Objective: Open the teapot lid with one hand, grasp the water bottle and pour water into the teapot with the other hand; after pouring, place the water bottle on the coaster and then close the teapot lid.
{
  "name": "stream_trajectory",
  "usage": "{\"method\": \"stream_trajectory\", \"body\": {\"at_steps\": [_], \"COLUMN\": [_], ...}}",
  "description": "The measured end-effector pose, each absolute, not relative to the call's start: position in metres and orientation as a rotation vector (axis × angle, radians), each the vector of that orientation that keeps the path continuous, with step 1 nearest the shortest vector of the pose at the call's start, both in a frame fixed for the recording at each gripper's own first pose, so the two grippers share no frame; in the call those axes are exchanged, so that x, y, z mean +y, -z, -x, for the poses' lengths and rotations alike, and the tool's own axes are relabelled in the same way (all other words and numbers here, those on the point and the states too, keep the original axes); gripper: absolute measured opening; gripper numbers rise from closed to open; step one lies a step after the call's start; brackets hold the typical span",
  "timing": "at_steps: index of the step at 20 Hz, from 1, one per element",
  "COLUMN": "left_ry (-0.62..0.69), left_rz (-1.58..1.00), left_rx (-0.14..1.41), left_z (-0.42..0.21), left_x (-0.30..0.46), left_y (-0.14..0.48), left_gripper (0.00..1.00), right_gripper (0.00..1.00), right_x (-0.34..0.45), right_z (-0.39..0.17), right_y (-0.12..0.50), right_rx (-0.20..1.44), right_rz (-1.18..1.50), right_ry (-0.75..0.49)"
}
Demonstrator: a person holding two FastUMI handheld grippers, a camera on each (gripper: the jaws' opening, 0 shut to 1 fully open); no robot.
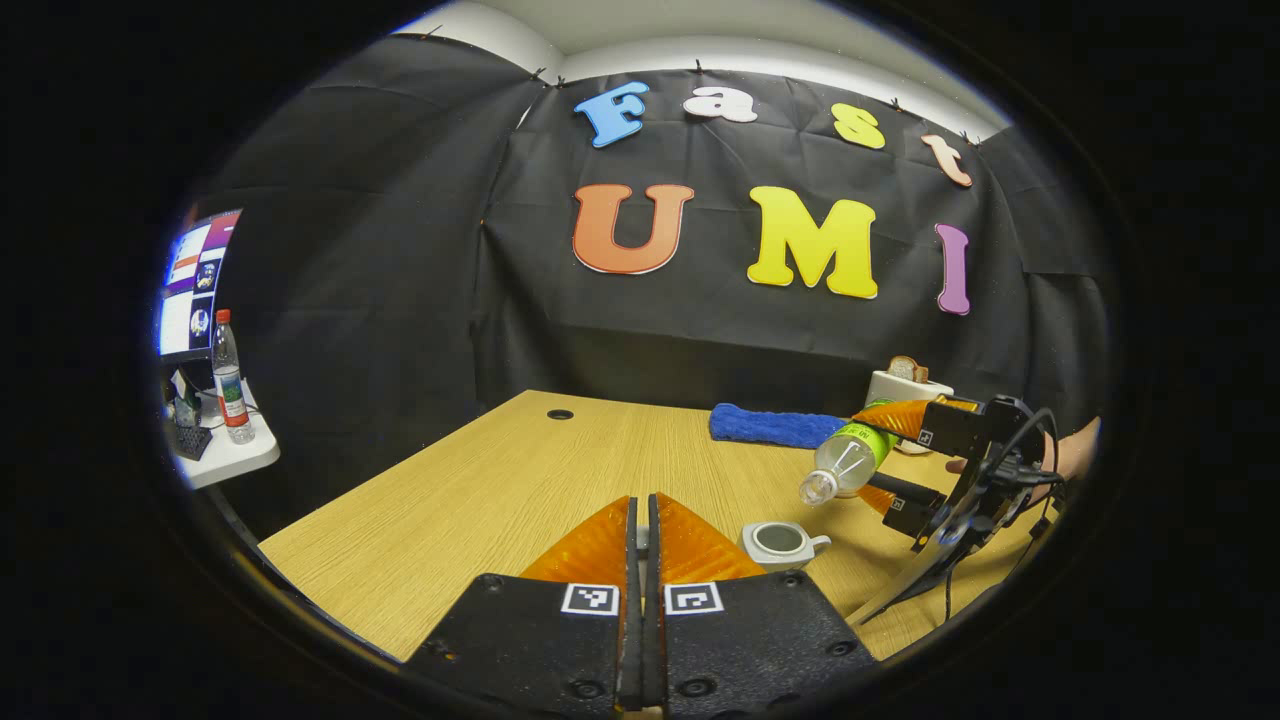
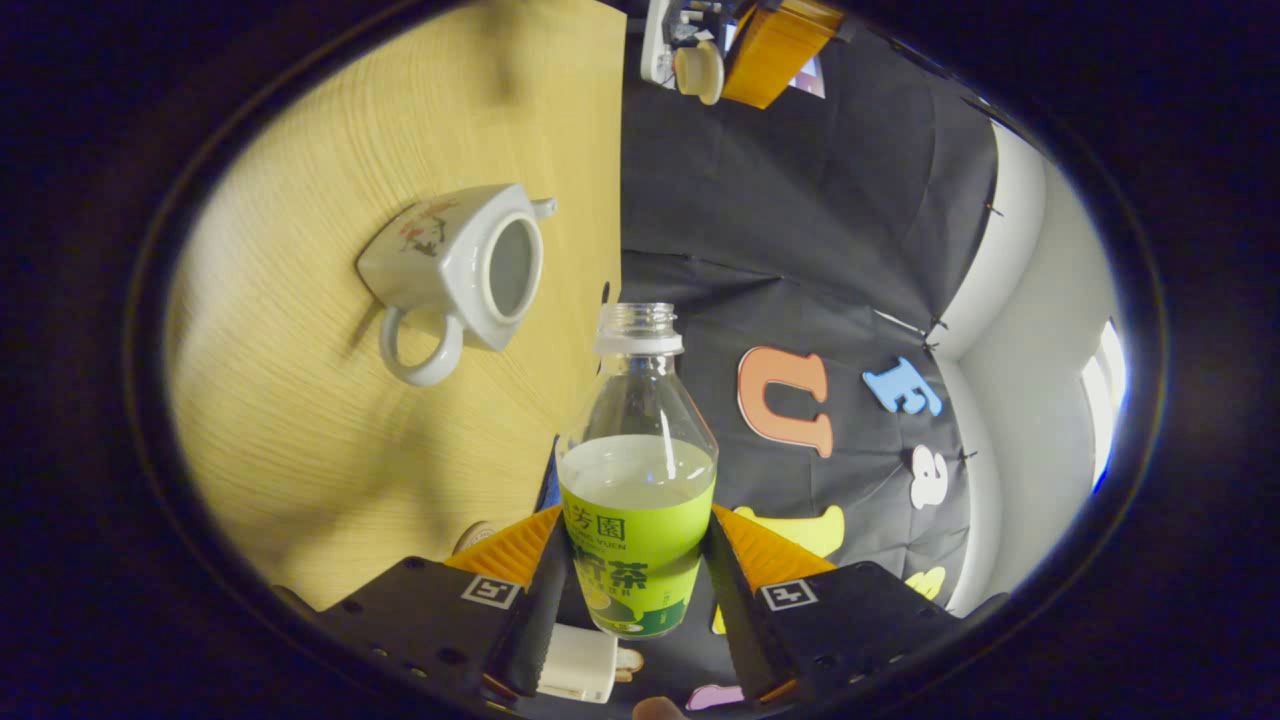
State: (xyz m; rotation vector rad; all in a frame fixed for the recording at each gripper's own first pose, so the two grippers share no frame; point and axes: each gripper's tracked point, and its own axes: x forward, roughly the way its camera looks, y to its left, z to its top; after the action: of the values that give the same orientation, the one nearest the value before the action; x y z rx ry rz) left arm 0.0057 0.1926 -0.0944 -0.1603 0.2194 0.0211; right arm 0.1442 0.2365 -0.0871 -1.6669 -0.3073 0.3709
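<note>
So we've got the right gripper [image 2: 635, 580] clamped on the water bottle [image 2: 637, 500], tipped on its side with its uncapped mouth just above the teapot [image 1: 783, 543], which sits lidless on the table [image 1: 480, 490]. Our left gripper [image 1: 641, 540] has its fingers pinched nearly together; what's between them, we can't tell. Blue towel [image 1: 775, 427] lies behind.

Left gripper view looked level across the table [image 1: 480, 490]; right gripper view was rolled sideways. Both shared the teapot [image 1: 782, 543].
</note>
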Motion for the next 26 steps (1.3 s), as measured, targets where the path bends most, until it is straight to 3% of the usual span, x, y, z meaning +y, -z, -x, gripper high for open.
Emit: {"method": "stream_trajectory", "body": {"at_steps": [17,26], "left_ry": [-0.015,-0.007], "left_rz": [0.165,0.160], "left_rx": [0.230,0.223], "left_z": [-0.005,-0.004], "left_x": [0.195,0.193], "left_y": [0.099,0.095], "left_gripper": [0.02,0.02], "right_gripper": [0.71,0.72], "right_x": [0.257,0.266], "right_z": [-0.137,-0.125], "right_y": [0.075,0.071], "right_rx": [-0.619,-0.691], "right_rz": [2.124,2.176], "right_ry": [-0.335,-0.315]}}
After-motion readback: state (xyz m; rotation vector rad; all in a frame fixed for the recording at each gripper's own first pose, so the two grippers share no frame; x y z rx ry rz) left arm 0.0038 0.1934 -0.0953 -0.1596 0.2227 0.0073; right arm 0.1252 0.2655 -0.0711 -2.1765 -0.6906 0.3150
